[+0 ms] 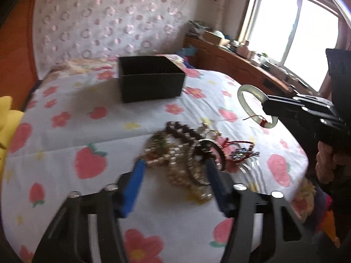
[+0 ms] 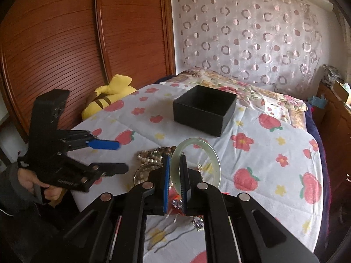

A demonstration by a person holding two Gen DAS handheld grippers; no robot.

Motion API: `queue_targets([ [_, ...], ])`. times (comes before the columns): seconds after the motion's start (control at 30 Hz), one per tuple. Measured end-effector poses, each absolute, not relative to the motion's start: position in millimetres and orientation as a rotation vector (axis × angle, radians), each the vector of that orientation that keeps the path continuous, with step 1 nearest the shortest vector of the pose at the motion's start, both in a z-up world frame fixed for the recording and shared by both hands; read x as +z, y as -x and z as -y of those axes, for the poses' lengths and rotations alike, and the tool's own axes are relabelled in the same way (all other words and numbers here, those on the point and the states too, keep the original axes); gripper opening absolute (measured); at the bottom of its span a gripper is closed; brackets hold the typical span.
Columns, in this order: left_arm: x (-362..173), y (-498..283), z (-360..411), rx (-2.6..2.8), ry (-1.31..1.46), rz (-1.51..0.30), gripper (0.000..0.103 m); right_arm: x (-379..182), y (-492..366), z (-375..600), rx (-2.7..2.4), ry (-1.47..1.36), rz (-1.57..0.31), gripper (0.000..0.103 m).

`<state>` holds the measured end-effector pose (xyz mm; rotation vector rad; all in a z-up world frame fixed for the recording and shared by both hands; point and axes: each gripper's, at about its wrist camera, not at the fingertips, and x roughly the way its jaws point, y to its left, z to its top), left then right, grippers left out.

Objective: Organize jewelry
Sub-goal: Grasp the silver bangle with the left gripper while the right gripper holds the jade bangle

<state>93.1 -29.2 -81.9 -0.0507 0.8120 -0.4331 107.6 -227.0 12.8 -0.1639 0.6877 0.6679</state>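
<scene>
A tangled pile of jewelry (image 1: 186,153), pearls, dark beads, bangles and a red piece, lies on the flowered bedsheet (image 1: 65,118). My left gripper (image 1: 175,164) stands open over it, its blue pads on either side of the pile and not pressing on it. Seen from the right wrist, the left gripper (image 2: 122,156) hovers just left of the pile (image 2: 151,156). My right gripper (image 2: 175,156) is shut on a pale green jade bangle (image 2: 195,141) and holds it above the bed. The same bangle (image 1: 250,87) hangs from the right gripper (image 1: 265,104). An open black box (image 1: 151,79) (image 2: 205,109) stands further back.
A yellow plush toy (image 2: 109,96) lies at the bed's left side by a wooden wardrobe (image 2: 65,43). A cluttered wooden sideboard (image 1: 241,59) runs under the window on the right. A hand (image 1: 324,162) grips the right tool. The bed edge curves close on the right.
</scene>
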Motion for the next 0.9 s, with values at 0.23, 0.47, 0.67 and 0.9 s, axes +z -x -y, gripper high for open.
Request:
queue_targets([
  [0.23, -86, -110, 52, -0.499, 0.023, -0.855, 0.037, 12, -110, 241, 0.699, 0.064, -0.708, 0.01],
  [0.47, -95, -118, 61, -0.509, -0.007, -0.889, 0.016, 3, -111, 251, 0.649, 0.075, -0.717, 0.01],
  [0.67, -94, -114, 61, -0.504, -0.036, -0.878, 0.005, -1, -109, 255, 0.641, 0.076, -0.718, 0.01],
  [0.9, -75, -107, 58, -0.504, -0.024, -0.814, 0.003, 2, -108, 258, 0.633, 0.079, -0.705, 0.01],
])
